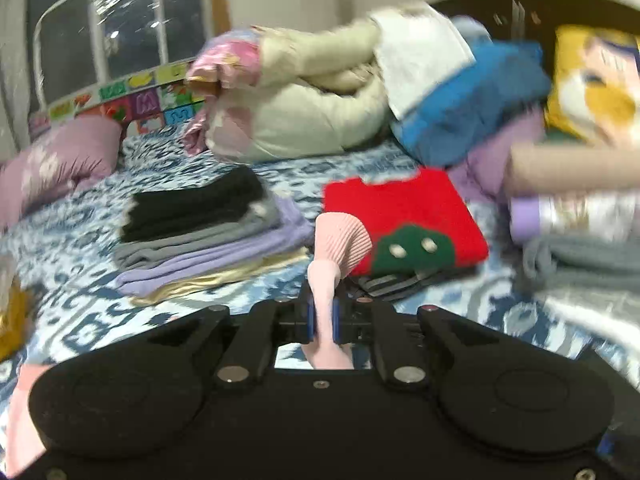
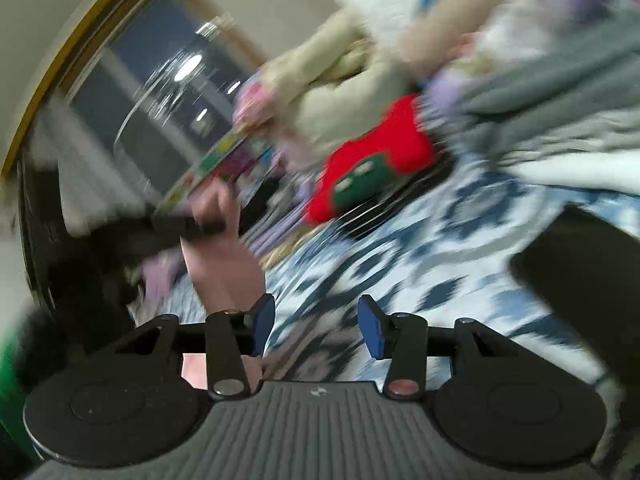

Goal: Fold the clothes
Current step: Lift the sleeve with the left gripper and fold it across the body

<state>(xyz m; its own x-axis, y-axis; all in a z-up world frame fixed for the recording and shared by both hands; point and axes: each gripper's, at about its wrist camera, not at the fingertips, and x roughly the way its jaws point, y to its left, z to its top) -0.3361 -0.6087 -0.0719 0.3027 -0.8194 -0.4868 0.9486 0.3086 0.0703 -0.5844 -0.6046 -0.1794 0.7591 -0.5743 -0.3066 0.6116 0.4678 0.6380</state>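
My left gripper (image 1: 324,316) is shut on a pink ribbed garment (image 1: 340,240), holding it above the blue-and-white patterned bed (image 1: 72,280). The pink cloth rises from between the blue pads and hangs in front of a folded red sweater (image 1: 404,208) with a green patch. My right gripper (image 2: 316,324) is open and empty, tilted above the bedspread (image 2: 400,248). The pink garment (image 2: 224,264) hangs just left of its left finger, with the left gripper (image 2: 176,228) holding it higher up. The right wrist view is heavily blurred.
A folded stack of black, grey, lilac and cream clothes (image 1: 208,236) lies left of the red sweater. A heap of unfolded clothes and pillows (image 1: 360,92) fills the back. A person's forearm (image 1: 572,168) reaches in at the right. A pink pillow (image 1: 56,164) lies far left.
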